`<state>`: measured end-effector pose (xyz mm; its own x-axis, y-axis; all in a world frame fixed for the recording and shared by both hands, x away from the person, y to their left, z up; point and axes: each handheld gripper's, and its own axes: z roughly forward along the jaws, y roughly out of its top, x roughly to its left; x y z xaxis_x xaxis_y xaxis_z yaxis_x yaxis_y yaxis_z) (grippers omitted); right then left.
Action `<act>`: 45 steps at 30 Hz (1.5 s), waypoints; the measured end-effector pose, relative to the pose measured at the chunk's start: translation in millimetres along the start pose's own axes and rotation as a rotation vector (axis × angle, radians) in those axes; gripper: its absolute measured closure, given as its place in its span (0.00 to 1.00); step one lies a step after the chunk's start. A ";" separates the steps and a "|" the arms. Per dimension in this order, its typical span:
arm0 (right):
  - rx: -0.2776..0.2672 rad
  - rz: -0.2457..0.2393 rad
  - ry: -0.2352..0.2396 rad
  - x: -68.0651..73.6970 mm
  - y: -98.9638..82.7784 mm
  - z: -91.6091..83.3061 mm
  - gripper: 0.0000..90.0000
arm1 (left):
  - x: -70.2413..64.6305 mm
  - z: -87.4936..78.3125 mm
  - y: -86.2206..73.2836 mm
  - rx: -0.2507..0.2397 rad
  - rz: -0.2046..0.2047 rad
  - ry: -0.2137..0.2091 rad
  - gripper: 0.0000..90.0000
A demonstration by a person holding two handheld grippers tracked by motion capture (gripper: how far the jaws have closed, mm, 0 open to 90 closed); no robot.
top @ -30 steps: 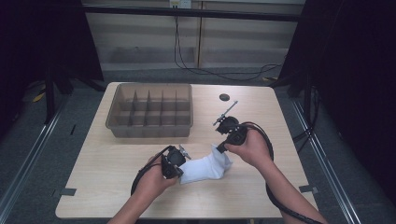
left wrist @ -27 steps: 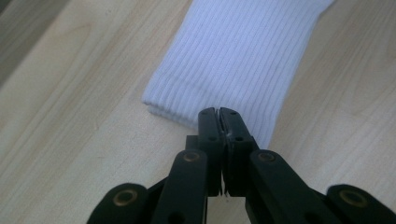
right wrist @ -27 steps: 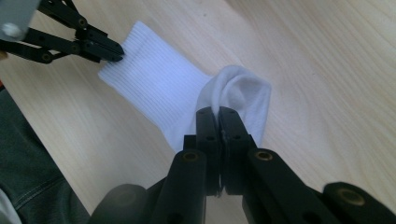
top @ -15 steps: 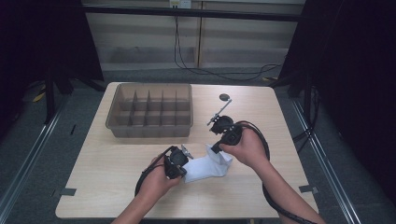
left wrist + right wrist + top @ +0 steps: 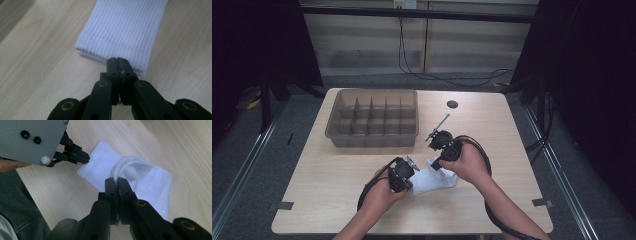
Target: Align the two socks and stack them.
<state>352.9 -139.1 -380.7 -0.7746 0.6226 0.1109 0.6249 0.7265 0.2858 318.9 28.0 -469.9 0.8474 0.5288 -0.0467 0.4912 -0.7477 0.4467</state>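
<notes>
On my left the tray [image 5: 372, 120] sat with its compartments bare, as far as I could see. The wooden surface [image 5: 322, 175] stood on grey floor, dark curtains at both sides. My left gripper [image 5: 117, 61] was clamped on the ribbed cuff of the white sock [image 5: 435, 179], which lay near the front edge; my right gripper [image 5: 116, 181] pinched its folded end. My hands hid the sock's ends from above.

My high view looks forward and down over the whole worktop [image 5: 337, 200]; both gripper views sit close, sharing the sock [image 5: 122, 32] near six o'clock.
</notes>
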 end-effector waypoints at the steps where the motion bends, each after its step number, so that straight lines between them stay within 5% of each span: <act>1: 0.000 0.004 0.002 0.7 0.5 1.8 0.98 | -0.1 0.1 -0.1 0.000 0.000 0.000 0.98; 14: 0.007 -0.007 0.044 5.6 10.6 25.3 0.98 | 1.6 -0.6 -3.6 -0.008 0.021 0.000 0.97; 27: 0.017 -0.011 0.065 9.4 14.6 36.4 0.98 | 5.9 -2.1 -8.9 -0.007 -0.011 -0.020 0.95; 35: 0.016 -0.015 0.077 11.6 16.2 41.9 0.98 | 3.1 0.5 -9.0 -0.003 0.018 -0.005 0.96; 45: 0.018 -0.001 0.105 14.2 15.8 54.7 0.98 | 3.8 1.1 -10.7 -0.026 -0.003 0.005 0.93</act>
<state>357.0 -102.8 -426.7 -0.7808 0.5885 0.2098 0.6247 0.7332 0.2686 317.1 37.7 -475.9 0.8447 0.5334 -0.0440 0.4887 -0.7353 0.4695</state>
